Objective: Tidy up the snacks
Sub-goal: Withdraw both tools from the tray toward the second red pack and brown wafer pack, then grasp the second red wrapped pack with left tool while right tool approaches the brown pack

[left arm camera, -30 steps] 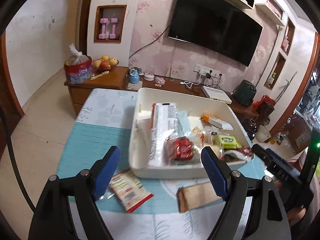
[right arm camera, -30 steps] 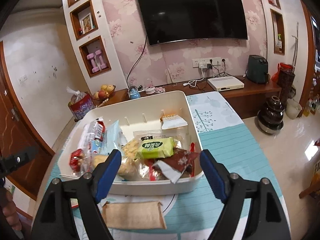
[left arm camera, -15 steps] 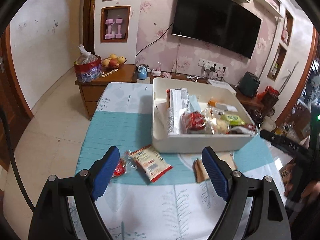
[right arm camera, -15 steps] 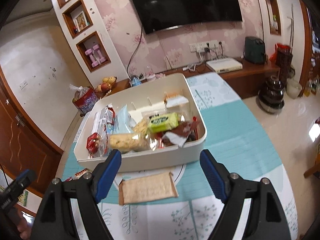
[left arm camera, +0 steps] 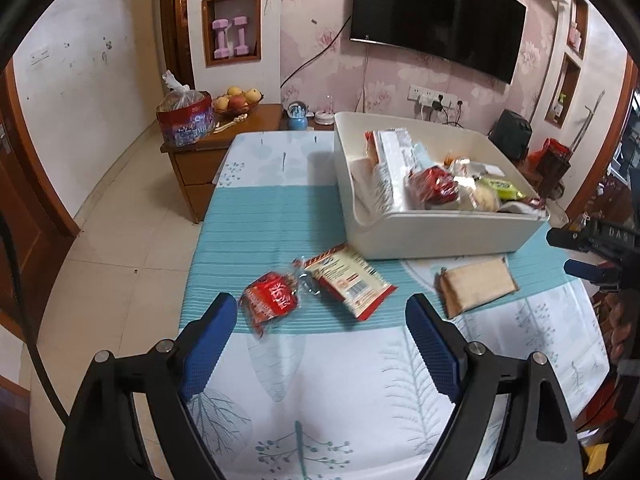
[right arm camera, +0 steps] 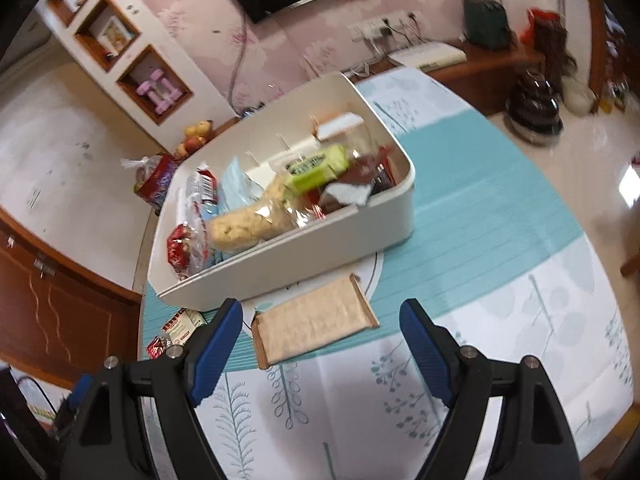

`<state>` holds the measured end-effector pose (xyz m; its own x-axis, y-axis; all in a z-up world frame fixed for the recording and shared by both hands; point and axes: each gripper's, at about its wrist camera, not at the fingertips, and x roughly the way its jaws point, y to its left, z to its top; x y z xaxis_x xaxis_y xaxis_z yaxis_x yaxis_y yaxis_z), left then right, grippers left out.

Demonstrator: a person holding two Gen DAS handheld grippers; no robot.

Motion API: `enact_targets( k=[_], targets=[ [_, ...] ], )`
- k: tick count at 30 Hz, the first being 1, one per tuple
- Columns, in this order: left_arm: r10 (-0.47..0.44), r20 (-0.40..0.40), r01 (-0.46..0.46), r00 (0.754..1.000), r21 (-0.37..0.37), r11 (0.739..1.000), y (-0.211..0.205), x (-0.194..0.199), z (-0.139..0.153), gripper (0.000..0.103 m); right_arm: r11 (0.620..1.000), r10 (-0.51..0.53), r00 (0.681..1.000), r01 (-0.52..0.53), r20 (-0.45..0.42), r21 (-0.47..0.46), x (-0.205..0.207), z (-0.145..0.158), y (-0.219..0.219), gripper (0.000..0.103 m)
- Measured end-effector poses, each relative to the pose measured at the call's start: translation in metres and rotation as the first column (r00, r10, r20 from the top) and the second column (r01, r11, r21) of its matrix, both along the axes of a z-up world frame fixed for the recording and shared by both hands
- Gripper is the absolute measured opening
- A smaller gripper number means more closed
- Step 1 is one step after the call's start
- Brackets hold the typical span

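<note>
- Holding our left gripper (left arm camera: 316,332) spread wide and empty above the teal-and-white leaf-print tablecloth (left arm camera: 340,392), we see its blue pads just short of the red crinkly wrapped snack (left arm camera: 272,300)
- Our right gripper (right arm camera: 322,334) gapes empty too, the flat tan paper packet (right arm camera: 316,324) between its pads, untouched
- Both lie near the cream plastic snack bin (left arm camera: 440,236); bare cloth nearer us

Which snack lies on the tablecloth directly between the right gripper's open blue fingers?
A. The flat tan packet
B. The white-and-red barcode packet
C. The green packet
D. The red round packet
A: the flat tan packet lies outside the white bin, framed by the right gripper.
</note>
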<state>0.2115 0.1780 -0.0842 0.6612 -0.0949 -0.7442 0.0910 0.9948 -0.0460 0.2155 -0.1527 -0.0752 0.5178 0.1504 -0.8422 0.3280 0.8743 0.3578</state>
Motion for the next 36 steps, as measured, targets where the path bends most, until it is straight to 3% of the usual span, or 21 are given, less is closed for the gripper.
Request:
enact_targets(
  k=[11, 20, 36],
  targets=[
    [-0.064, -0.032, 0.066, 0.997, 0.042, 0.997, 0.012, 0.021, -0.035, 0.086, 0.976, -0.166, 0.974, 0.184, -0.154, 0.113, 0.009, -0.029, -0.003, 0.081],
    [-0.093, -0.034, 0.097, 0.995, 0.128, 0.987, 0.013, 0.041, -0.063, 0.086, 0.934, -0.275, 0.923, 0.322, -0.269, 0.151, 0.019, -0.059, -0.004, 0.081],
    [-0.083, -0.053, 0.091, 0.995, 0.166, 0.982, 0.010, 0.067, -0.092, 0.086, 0.946, -0.281, 0.895, 0.319, -0.345, 0.056, 0.047, -0.081, 0.021, 0.081]
  ],
)
